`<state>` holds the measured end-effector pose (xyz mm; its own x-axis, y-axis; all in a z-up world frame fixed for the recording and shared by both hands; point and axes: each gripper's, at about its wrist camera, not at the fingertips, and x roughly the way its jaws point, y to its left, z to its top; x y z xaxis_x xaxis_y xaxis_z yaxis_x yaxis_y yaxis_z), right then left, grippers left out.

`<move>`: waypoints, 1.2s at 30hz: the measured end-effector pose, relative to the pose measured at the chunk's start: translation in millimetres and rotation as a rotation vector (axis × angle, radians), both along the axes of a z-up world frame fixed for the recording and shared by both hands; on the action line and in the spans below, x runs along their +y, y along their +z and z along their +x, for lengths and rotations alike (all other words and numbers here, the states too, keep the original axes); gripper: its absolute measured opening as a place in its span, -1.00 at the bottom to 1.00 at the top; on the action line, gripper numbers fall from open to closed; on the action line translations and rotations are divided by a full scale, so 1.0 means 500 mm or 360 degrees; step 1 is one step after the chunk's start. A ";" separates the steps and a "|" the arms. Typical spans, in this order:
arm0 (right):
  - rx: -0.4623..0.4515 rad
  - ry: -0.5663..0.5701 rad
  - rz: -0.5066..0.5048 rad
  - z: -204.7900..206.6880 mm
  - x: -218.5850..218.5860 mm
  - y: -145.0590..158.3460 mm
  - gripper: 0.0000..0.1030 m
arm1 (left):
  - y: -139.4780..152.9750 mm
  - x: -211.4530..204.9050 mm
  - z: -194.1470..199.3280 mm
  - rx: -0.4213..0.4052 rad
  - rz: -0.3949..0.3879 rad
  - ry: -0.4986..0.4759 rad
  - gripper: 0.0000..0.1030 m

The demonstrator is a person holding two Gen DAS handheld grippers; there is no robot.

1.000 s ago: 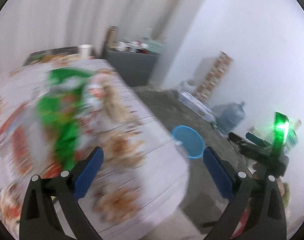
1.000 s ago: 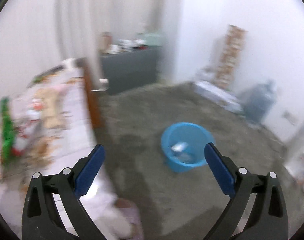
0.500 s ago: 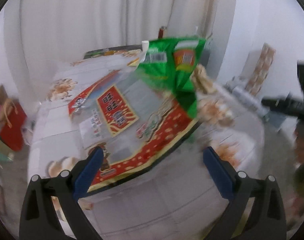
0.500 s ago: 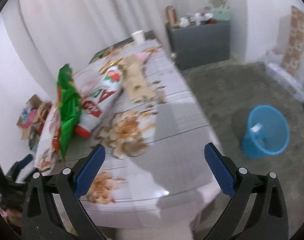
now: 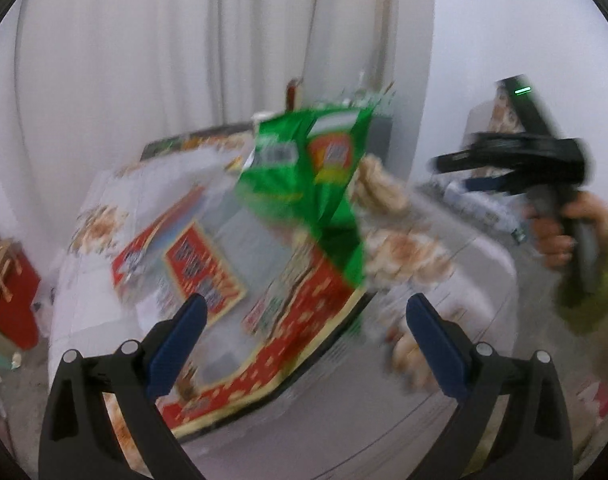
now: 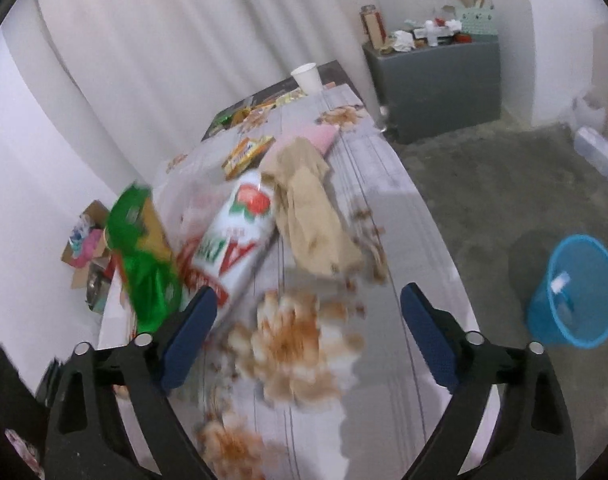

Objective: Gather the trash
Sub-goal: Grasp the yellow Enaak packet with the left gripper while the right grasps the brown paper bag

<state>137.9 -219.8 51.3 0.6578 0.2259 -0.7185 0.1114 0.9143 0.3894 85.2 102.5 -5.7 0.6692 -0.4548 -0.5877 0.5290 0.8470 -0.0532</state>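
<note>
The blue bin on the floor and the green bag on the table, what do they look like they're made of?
Blue bin: likely plastic, evenly coloured with see-through mesh-like walls. Green bag: probably glossy plastic or foil film, judging by its crinkles and bright highlights.

Wrappers (image 6: 239, 240) crowd table's (image 6: 388, 400) left, right strip bare

Below me stands a table (image 6: 392, 208) under a white cloth printed with brown flowers. On it lie a green snack bag (image 6: 143, 264), a big red-and-white wrapper (image 6: 231, 248), a crumpled brown paper bag (image 6: 312, 216), a small yellow packet (image 6: 247, 152) and a pink sheet (image 6: 324, 136). A white paper cup (image 6: 308, 77) stands at its far end. Beside the table, a blue bin (image 6: 576, 292) sits on the grey floor (image 6: 484, 184).
</note>
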 end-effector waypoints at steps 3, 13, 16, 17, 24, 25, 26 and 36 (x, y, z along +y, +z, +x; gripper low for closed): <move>0.0040 -0.0016 0.0108 0.075 -0.016 -0.017 0.53 | 0.025 -0.030 0.004 -0.0028 -0.0085 -0.0083 0.90; 0.0168 -0.0075 0.0363 0.226 -0.047 -0.088 0.35 | 0.048 -0.146 0.030 -0.0036 -0.0065 -0.0306 0.80; 0.0214 -0.0048 0.0385 0.239 -0.045 -0.107 0.26 | 0.087 -0.136 0.064 -0.0055 -0.0076 -0.0288 0.80; 0.0222 -0.0035 0.0383 0.241 -0.043 -0.111 0.24 | 0.108 -0.126 0.082 -0.0067 -0.0088 -0.0267 0.80; 0.0221 0.0014 0.0356 0.247 -0.052 -0.113 0.23 | 0.261 -0.101 0.388 0.0242 -0.0156 -0.0063 0.88; 0.0221 0.0017 0.0365 0.247 -0.055 -0.114 0.23 | 0.259 -0.106 0.429 0.0337 -0.0181 -0.0049 0.89; 0.0219 0.0020 0.0367 0.248 -0.055 -0.116 0.23 | 0.244 -0.116 0.500 0.0495 -0.0184 -0.0014 0.89; 0.0196 0.0046 0.0333 0.238 -0.067 -0.119 0.23 | -0.012 -0.187 0.822 0.1444 -0.0163 0.0472 0.89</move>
